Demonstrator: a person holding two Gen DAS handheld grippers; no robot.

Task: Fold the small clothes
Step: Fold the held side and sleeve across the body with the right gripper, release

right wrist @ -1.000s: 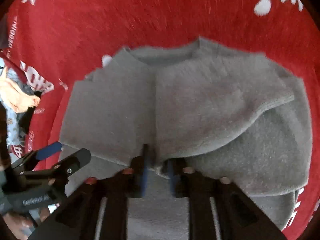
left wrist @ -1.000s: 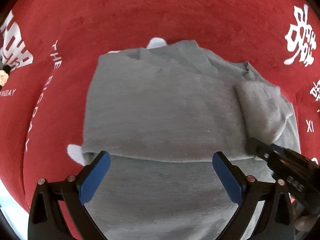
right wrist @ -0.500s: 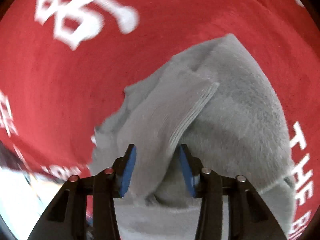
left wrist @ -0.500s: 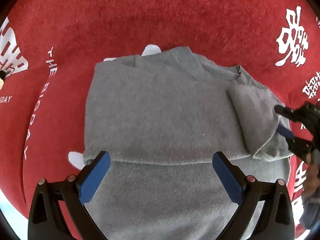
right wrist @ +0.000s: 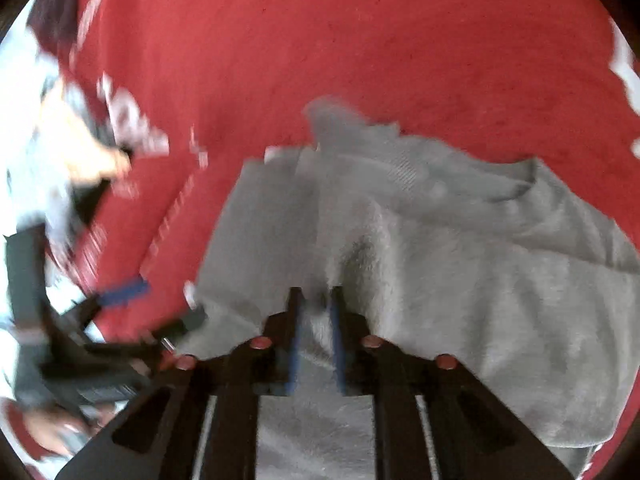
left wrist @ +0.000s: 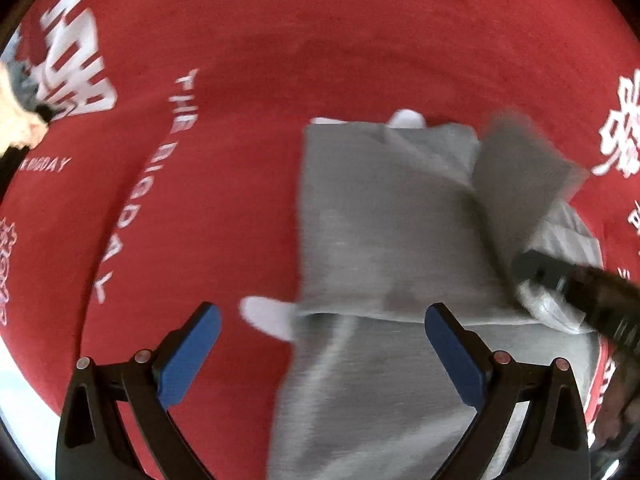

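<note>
A small grey sweatshirt [left wrist: 384, 220] lies partly folded on a red cloth [left wrist: 320, 60] with white lettering. My left gripper [left wrist: 320, 344] is open and empty, hovering over the garment's near left edge. My right gripper [right wrist: 316, 304] is shut on a fold of the grey sweatshirt [right wrist: 440, 264] and holds a flap of it lifted; it also shows at the right of the left wrist view [left wrist: 560, 276], with the raised flap [left wrist: 520, 168] above it. Both views are motion-blurred.
The red cloth [right wrist: 360, 40] covers the whole work surface. A pale floor shows past its left edge [right wrist: 24, 92]. The left gripper and the hand holding it show at the left of the right wrist view [right wrist: 100, 320].
My right gripper has shut on the sweatshirt's right side and is lifting the flap over toward the middle. My left gripper has shifted left, off the garment's centre, still open.
</note>
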